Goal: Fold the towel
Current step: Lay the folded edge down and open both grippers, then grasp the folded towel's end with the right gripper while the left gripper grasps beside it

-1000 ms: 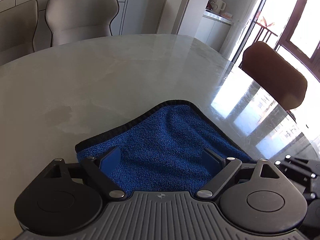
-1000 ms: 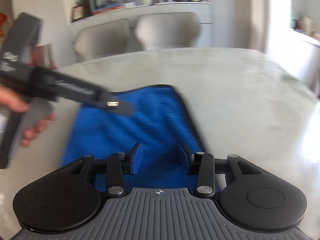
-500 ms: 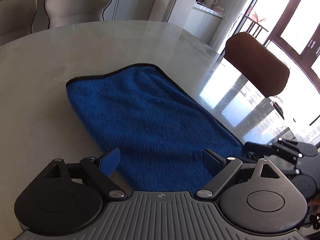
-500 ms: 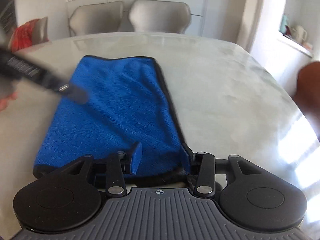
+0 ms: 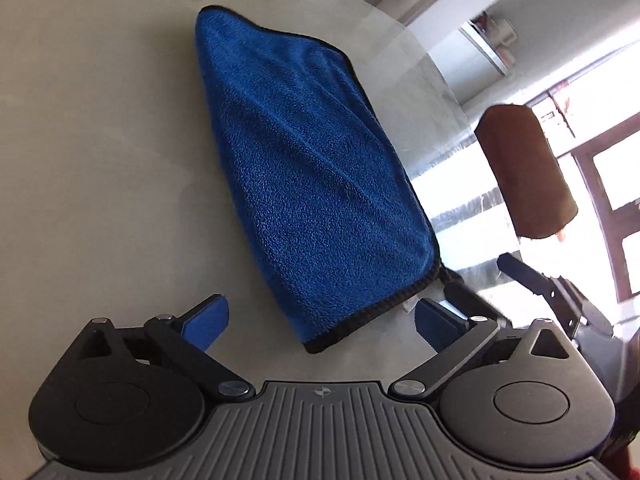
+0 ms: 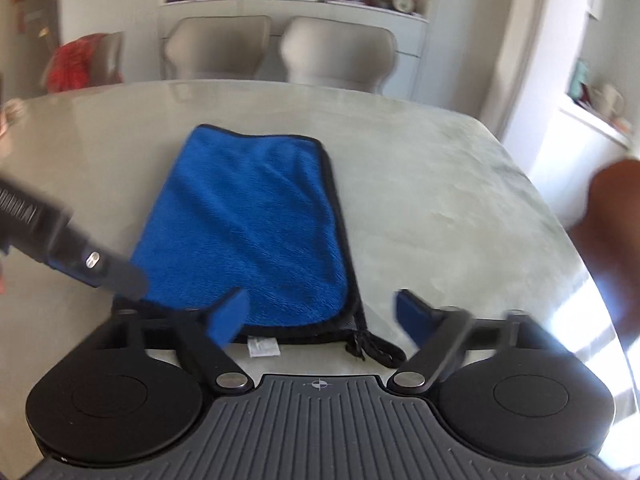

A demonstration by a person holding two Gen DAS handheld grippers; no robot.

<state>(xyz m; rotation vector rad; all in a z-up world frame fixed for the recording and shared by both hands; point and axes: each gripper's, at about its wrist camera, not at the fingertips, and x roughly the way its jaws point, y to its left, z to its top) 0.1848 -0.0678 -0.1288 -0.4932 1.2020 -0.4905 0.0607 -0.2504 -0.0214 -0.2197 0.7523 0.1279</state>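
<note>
A blue towel [image 5: 312,168] with a black hem lies folded in a long strip on the grey table [image 5: 100,160]; it also shows in the right wrist view [image 6: 248,228]. Its white label [image 6: 262,347] and black loop [image 6: 376,346] stick out at the near end. My left gripper [image 5: 320,320] is open and empty, its blue pads either side of the towel's near corner, above it. My right gripper [image 6: 320,316] is open and empty just behind the near hem. The left gripper's body [image 6: 60,248] crosses the right wrist view at left.
Two grey chairs [image 6: 280,52] stand at the table's far side below a shelf. A brown chair [image 5: 524,168] stands at the right edge by the bright window. A red item [image 6: 76,64] sits on a chair at far left.
Both grippers have pulled back and up from the towel. The right gripper was shut on the near hem and has opened, leaving the towel flat. The left view has tilted.
</note>
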